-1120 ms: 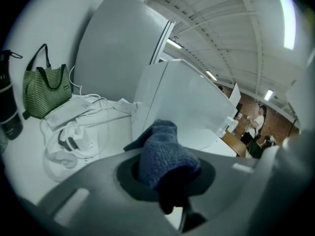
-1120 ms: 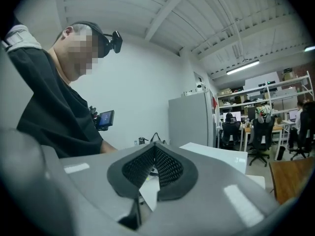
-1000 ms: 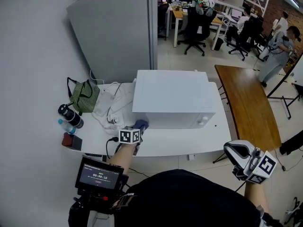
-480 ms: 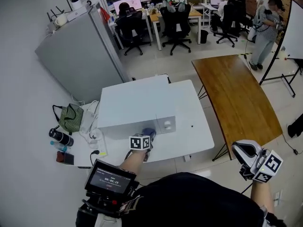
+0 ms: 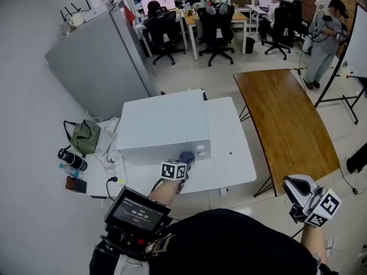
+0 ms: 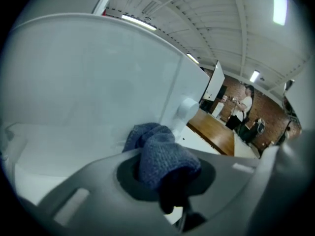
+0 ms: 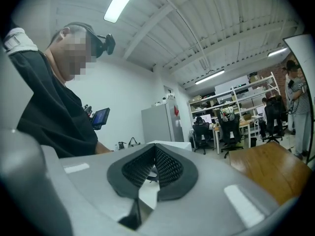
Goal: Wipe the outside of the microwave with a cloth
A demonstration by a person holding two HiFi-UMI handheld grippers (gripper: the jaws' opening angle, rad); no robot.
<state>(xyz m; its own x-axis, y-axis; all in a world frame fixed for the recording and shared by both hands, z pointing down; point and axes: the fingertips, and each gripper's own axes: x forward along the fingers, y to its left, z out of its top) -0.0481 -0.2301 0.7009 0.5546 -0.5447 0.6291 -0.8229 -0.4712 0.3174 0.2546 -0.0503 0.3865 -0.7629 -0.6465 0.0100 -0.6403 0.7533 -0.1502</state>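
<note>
A white microwave (image 5: 163,125) stands on a white table (image 5: 229,159). My left gripper (image 5: 183,162) is shut on a blue cloth (image 5: 187,156) and holds it against the lower front face, just left of the knobs (image 5: 200,149). In the left gripper view the cloth (image 6: 162,154) bulges from between the jaws of that gripper (image 6: 165,173) and touches the microwave front (image 6: 88,82), with a knob (image 6: 187,109) right beside it. My right gripper (image 5: 299,192) hangs low at the right, off the table. Its pads (image 7: 167,168) meet with nothing between them.
A green bag (image 5: 86,136), bottles (image 5: 71,160) and cables (image 5: 112,153) lie left of the microwave. A grey cabinet (image 5: 94,62) stands behind. To the right is a brown wooden table (image 5: 287,119). Office chairs (image 5: 215,22) and people are farther back.
My left gripper has slid the cloth rightward along the microwave's front, from its lower left corner to just beside the knobs. The right gripper has stayed low at the right.
</note>
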